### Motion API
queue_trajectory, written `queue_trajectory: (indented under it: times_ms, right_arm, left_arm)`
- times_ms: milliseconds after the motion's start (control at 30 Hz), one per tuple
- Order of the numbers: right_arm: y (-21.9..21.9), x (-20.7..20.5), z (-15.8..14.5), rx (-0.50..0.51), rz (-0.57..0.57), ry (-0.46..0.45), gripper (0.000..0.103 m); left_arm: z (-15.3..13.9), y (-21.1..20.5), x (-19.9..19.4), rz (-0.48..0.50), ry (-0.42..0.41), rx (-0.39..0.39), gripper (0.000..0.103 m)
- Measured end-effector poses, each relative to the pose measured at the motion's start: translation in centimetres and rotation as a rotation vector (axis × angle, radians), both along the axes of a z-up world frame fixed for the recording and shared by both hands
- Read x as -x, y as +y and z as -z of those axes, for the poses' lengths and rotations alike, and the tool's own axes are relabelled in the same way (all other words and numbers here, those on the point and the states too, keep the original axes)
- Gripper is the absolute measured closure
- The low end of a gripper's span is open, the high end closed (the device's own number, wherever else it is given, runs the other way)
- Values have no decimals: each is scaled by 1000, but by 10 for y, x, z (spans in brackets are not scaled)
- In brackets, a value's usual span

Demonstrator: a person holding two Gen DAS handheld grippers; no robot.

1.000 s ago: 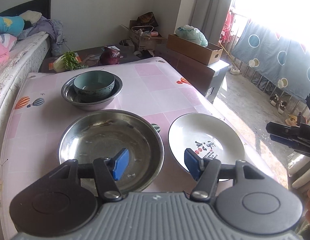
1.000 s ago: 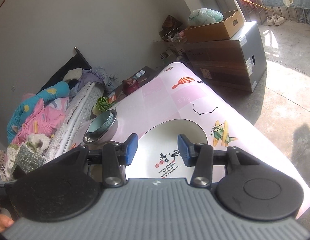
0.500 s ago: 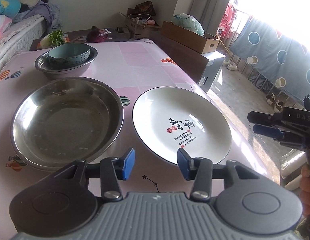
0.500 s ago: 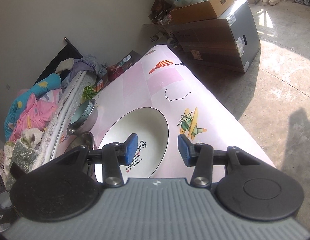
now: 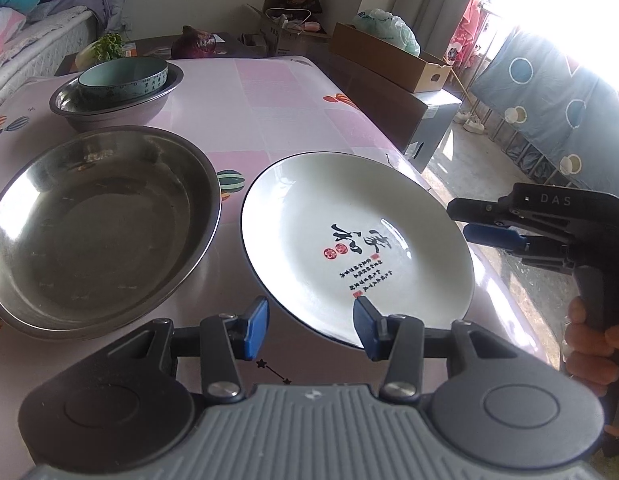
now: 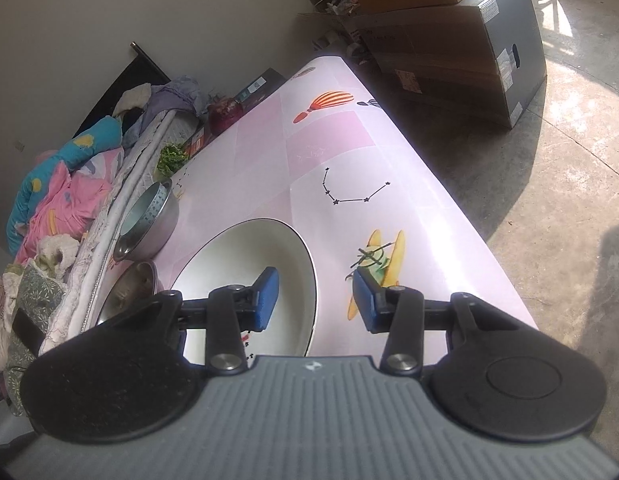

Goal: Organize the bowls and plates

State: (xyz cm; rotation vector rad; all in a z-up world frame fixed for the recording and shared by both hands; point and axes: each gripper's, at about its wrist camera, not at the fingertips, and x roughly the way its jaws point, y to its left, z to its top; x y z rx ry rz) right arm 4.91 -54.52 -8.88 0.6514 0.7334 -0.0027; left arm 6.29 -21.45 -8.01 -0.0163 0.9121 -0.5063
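White plate (image 5: 349,236) on pink surface (image 5: 269,92), just right of large steel basin (image 5: 97,224). Far left: teal bowl (image 5: 123,76) nested in smaller steel bowl (image 5: 113,100). Left tool (image 5: 309,326) parted over plate's near rim, not touching. Right tool (image 5: 481,222) beside plate's right edge, closing.

Pink table (image 5: 269,92): white plate (image 5: 349,240), steel basin (image 5: 97,224), steel bowl (image 5: 113,104).

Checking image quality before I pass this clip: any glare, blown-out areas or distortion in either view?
Left wrist view: the window is blown out white, with glare on the plate; fisheye bends the table edges. Right wrist view: sunlit floor is overexposed, the far table edge washed out, strong fisheye curvature; otherwise sharp.
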Motion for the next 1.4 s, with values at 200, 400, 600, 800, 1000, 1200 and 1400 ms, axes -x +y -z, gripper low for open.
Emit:
queue_trajectory:
  times_ms: [200, 400, 600, 800, 1000, 1200, 1400]
  right_arm:
    - [-1, -26, 8, -27, -44, 12, 64]
    - [2, -47, 18, -90, -101, 39, 64]
    - [7, -47, 18, -88, -120, 43, 63]
    - [11, -30, 16, -77, -126, 57, 63]
    - [17, -8, 15, -82, -115, 69, 63]
    - [25, 16, 14, -86, -102, 76, 63]
    - [37, 36, 12, -72, -92, 77, 63]
  left_arm:
    - [5, -7, -7, -5, 16, -18, 56]
    - [7, -9, -11, -12, 29, -20, 56]
    - [7, -9, -13, -13, 42, -21, 56]
    - [5, -5, -13, -11, 56, -20, 56]
    - [5, 2, -4, 9, 58, -28, 56]
    - [5, 11, 8, 26, 63, -29, 56]
    - [4, 18, 16, 30, 63, -29, 56]
